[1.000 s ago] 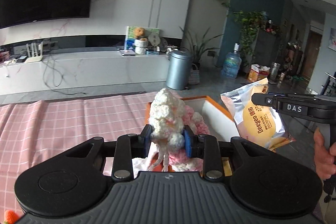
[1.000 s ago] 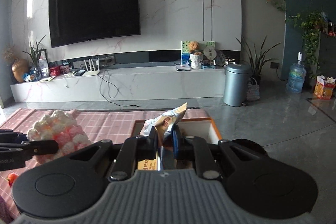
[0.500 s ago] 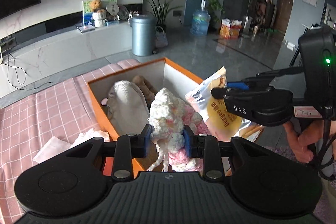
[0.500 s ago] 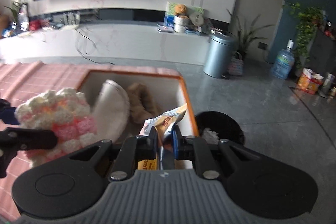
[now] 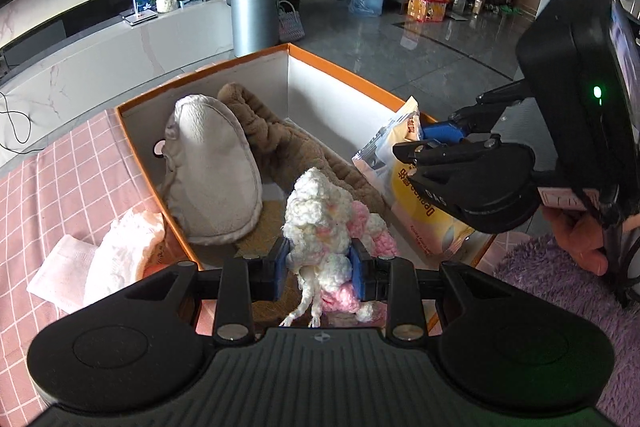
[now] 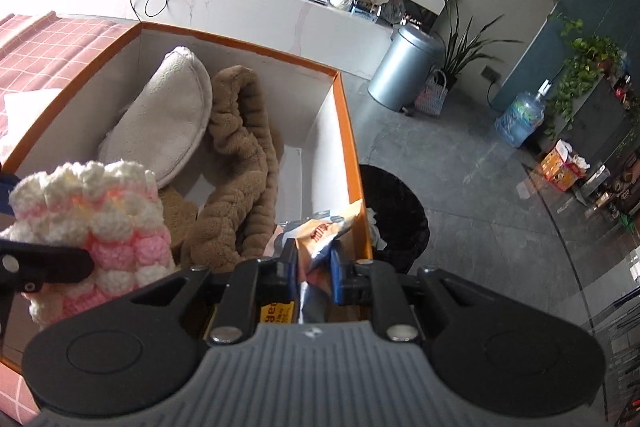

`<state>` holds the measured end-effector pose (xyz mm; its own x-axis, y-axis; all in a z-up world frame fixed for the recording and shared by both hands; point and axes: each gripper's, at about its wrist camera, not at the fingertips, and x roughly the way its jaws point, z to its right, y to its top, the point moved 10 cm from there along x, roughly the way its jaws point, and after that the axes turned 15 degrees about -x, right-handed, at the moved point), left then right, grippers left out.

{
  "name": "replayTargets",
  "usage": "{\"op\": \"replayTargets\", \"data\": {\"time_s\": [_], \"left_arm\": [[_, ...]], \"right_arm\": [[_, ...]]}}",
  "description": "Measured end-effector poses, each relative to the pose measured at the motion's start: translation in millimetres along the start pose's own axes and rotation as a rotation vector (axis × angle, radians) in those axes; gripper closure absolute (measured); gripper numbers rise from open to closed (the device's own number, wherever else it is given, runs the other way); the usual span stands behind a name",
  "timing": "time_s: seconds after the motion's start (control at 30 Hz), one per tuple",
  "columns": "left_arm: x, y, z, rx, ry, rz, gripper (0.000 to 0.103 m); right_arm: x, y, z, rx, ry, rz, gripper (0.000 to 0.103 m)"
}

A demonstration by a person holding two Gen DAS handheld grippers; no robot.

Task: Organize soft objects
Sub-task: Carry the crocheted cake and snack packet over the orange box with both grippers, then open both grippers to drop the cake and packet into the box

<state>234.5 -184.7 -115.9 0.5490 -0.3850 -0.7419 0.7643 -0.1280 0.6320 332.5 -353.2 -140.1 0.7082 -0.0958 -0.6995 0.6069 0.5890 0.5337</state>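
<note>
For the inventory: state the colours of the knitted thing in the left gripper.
White and pink; right wrist view.

White-and-pink knit (image 5: pixel 324 223), orange-rimmed white box (image 5: pixel 340 75), brown plush (image 6: pixel 240 155), pink checked cloth (image 5: pixel 60 171).

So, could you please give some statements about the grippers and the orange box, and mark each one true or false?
1. The left gripper is shut on the white and pink knitted piece. True.
2. The right gripper is open and carries nothing. False: it is shut on the snack packet.
3. The orange box has nothing in it. False: the cream cushion and brown plush item lie inside.
4. A grey bin stands on the floor. True.
</note>
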Motion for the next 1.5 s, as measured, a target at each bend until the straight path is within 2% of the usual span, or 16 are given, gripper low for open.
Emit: {"op": "replayTargets", "data": {"time_s": [0.07,0.13,0.27,0.4,0.5,0.7,0.8,0.9,0.97,1.1,1.27,1.4,1.5], "left_arm": [[2,-1,2,-0.005,-0.003,-0.004,0.068],[3,-2,3,-0.012,-0.012,-0.011,0.068],[8,-7,7,-0.009,-0.018,-0.029,0.068],[12,-7,10,-0.024,-0.028,-0.034,0.068],[15,-5,13,-0.067,-0.066,-0.047,0.068],[21,-11,20,-0.019,-0.018,-0.05,0.058],[17,-11,21,0.016,0.004,-0.023,0.047],[7,-8,21,0.049,0.031,0.036,0.035],[-2,-3,20,0.031,0.011,0.071,0.035],[-19,4,12,-0.004,0.01,0.122,0.034],[-49,14,0,-0.07,-0.005,0.202,0.034],[-72,17,-14,-0.105,-0.003,0.254,0.034],[-85,15,-27,-0.127,-0.009,0.267,0.034]], "right_arm": [[-2,-1,3,0.014,-0.008,0.001,0.085],[-7,-1,5,0.034,-0.006,0.017,0.079],[-20,-3,11,0.106,-0.006,0.067,0.079],[-26,-6,13,0.2,0.035,0.094,0.076],[-29,-5,11,0.2,0.026,0.101,0.075],[-30,-5,8,0.189,0.022,0.11,0.071],[-31,-5,8,0.186,0.014,0.111,0.069],[-32,-5,9,0.185,0.003,0.116,0.065],[-34,-5,10,0.185,-0.006,0.119,0.064],[-38,-4,12,0.176,-0.036,0.127,0.049],[-54,-1,11,0.172,-0.062,0.155,0.047],[-77,6,3,0.202,-0.051,0.213,0.038],[-95,18,-12,0.184,-0.035,0.277,0.037]]}}
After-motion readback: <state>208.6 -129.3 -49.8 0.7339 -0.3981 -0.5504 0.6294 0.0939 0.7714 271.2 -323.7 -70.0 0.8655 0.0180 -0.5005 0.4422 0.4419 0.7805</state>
